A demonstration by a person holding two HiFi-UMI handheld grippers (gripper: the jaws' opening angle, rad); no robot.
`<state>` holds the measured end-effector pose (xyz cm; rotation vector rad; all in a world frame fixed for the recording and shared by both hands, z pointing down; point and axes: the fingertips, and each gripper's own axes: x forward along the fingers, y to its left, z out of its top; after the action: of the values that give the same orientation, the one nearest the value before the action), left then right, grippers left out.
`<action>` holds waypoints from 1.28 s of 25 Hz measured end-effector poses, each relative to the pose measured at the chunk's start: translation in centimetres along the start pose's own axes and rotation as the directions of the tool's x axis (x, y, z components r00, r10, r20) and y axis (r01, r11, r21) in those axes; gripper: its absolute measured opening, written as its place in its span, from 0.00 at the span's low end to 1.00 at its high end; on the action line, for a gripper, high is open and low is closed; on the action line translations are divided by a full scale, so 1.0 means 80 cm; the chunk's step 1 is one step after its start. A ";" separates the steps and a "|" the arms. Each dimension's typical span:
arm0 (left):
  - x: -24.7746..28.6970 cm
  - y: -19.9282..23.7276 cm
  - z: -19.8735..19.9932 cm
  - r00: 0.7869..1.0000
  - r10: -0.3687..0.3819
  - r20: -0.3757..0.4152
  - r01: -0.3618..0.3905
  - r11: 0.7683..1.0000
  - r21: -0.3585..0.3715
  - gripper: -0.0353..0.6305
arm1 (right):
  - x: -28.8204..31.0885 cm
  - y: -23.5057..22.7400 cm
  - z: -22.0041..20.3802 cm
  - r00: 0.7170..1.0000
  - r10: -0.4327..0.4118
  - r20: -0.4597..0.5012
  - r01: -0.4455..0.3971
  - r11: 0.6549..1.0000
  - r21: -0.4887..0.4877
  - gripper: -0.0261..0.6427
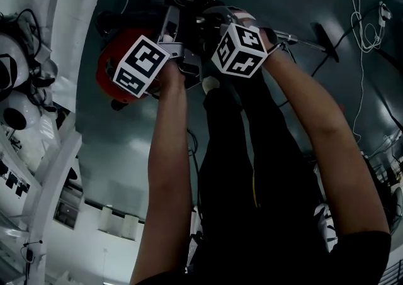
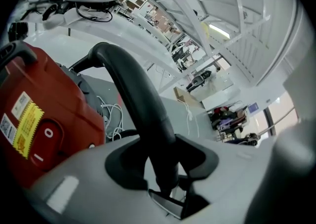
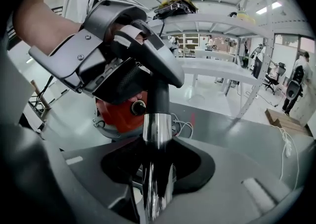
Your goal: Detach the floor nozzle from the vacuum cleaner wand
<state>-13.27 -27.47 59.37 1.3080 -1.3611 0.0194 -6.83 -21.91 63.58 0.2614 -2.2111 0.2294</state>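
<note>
Two grips are set: the left hand-held gripper (image 2: 170,194) clamps the black curved handle tube (image 2: 133,99), and the right hand-held gripper (image 3: 155,193) clamps the chrome wand (image 3: 157,134), beside the red vacuum cleaner (image 2: 34,119). The floor nozzle (image 1: 325,39) lies at the wand's far end, seemingly still attached. The next move likely calls for a grip nearer that joint.

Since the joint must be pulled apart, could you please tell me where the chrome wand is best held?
Grip the chrome wand on its straight round section just below the black handle, coming from above with the tongs across its width, as the right gripper does now.
</note>
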 end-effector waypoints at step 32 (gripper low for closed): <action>0.004 0.022 -0.063 0.990 0.107 -0.089 -0.091 0.983 0.159 0.28 | 0.034 -0.010 -0.073 0.983 0.012 -0.183 -0.006 0.999 0.032 0.29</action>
<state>-10.94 -23.71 62.30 1.3488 -1.3611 0.2588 -3.82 -21.45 69.36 0.2379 -2.0278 0.2818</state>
